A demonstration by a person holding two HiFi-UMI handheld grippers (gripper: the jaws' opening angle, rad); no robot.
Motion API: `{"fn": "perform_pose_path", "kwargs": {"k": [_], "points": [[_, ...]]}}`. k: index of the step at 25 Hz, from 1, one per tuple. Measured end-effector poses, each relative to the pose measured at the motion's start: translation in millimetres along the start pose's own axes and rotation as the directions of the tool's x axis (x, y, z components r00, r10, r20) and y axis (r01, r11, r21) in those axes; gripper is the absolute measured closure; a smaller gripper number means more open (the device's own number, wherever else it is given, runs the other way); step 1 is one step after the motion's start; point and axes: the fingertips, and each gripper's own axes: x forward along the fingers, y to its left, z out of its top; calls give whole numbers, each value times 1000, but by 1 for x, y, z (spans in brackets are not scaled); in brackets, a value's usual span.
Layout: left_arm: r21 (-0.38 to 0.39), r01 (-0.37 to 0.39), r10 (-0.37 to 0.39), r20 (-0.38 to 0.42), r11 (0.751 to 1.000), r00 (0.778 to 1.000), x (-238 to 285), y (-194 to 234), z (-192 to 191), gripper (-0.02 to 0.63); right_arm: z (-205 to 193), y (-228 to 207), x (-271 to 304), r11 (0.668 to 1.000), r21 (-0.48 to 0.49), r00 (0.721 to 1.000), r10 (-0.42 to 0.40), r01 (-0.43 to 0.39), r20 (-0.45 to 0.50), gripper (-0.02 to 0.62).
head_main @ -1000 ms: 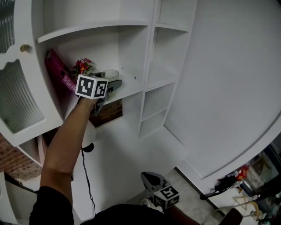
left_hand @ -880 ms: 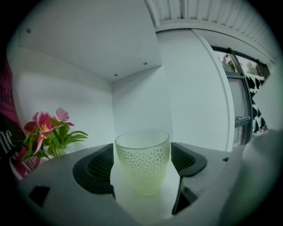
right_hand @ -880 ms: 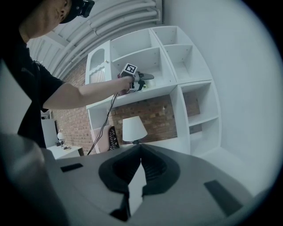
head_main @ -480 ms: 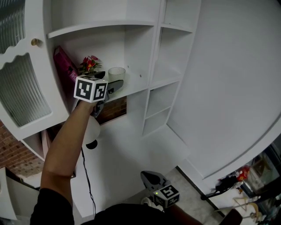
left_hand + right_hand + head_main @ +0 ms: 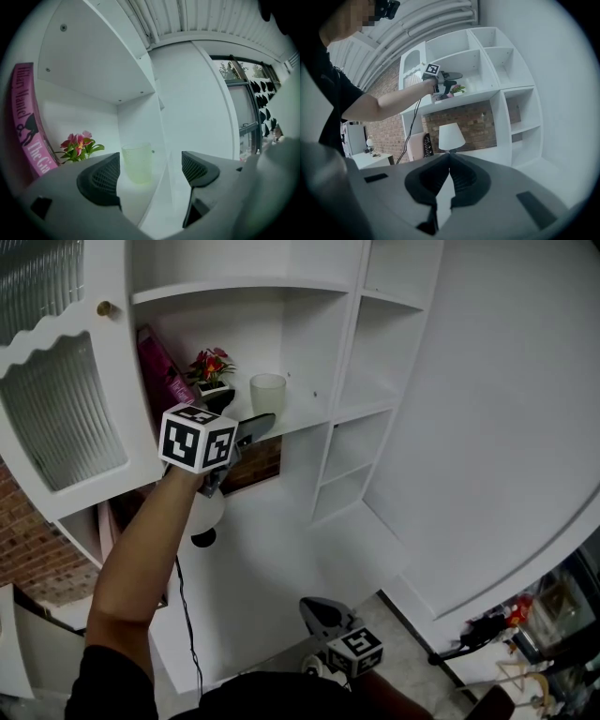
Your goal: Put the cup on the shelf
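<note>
- Left tool (image 5: 152, 171): jaws apart, empty, just short of the cup.
- Right tool (image 5: 449, 173): jaws pressed together, empty.
- Cup (image 5: 137, 163): upright on shelf (image 5: 140, 199), between flowers (image 5: 77, 146) and right edge.
- Likely light, rigid, breakable; grip mid-wall.

Pale green textured cup (image 5: 267, 394), upright on white shelf (image 5: 309, 413), beside flowers (image 5: 211, 366)

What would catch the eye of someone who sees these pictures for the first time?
First, the left gripper, held up on an outstretched arm to the white shelf, its jaws apart and empty. Just beyond them a pale green cup stands upright on that shelf, with red flowers and a leaning pink book beside it.
</note>
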Motion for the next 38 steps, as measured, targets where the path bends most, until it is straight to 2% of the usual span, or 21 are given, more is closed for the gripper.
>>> {"fn": "perform_pose_path", "kwargs": {"k": [6,10,12,15,19,25,30,35,38], "points": [[-19,39,-38,48,999,998,-29,-18,-2,207,-3,13,4,1000,-7,1000,6,-6,0,591],[-20,88,-87,43,996,995,-49,-38,-19,222,-5,20,6,1000,-9,1000,8,-8,3,591],[-20,98,-98,31,995,995,-59,-45,-33,330,-3,26,8,1000,-13,1000,10,-10,-2,591],[-42,103,-102,20,994,995,-73,-53,-57,386,-5,30,11,1000,-15,1000,8,-8,-8,591],[-73,85,-84,16,994,996,-93,-61,-85,462,-10,37,14,1000,-13,1000,14,-14,-16,591],[-75,45,-45,7,996,999,-122,-84,-126,554,-10,51,16,1000,-16,1000,23,-23,-4,591],[-112,38,-41,-22,993,999,-137,-104,-167,591,-6,57,16,1000,-7,1000,15,-15,4,591],[-167,7,-18,-63,986,998,-160,-116,-214,598,-4,64,18,1000,-18,1000,17,-16,27,591],[-198,-8,-4,-60,980,998,-174,-121,-232,600,-5,68,18,1000,-26,999,17,-16,41,591]]}}
